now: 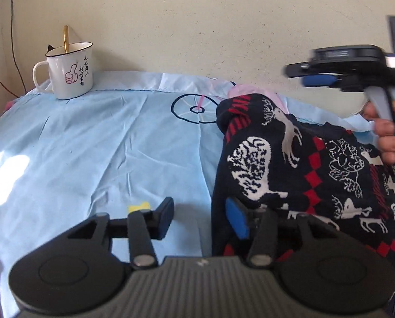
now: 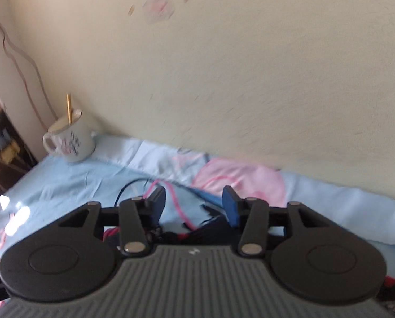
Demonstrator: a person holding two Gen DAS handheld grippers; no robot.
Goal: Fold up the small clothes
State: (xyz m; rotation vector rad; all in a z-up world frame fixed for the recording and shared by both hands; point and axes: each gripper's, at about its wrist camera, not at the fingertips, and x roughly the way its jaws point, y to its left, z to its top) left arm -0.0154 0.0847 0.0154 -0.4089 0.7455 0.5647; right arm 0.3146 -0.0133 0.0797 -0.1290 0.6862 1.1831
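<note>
A dark navy knitted garment (image 1: pixel 290 164) with white deer, trees and red diamonds lies bunched on the right of the light blue sheet (image 1: pixel 104 145). My left gripper (image 1: pixel 201 220) is open at the garment's left edge. Its blue-padded finger (image 1: pixel 237 220) rests against the cloth, and its black finger (image 1: pixel 165 220) is over bare sheet. In the left wrist view my right gripper (image 1: pixel 316 76) hovers blurred above the garment's far side, held by a hand (image 1: pixel 383 135). In its own view the right gripper (image 2: pixel 194 204) is open over the sheet, with only a strip of the garment (image 2: pixel 197 234) below it.
A white enamel mug (image 1: pixel 70 71) with a golden stick in it stands at the sheet's far left corner by the wall, also seen as the mug (image 2: pixel 70 143) in the right wrist view. The cream wall (image 1: pixel 197 26) bounds the far side. Cables hang at the left.
</note>
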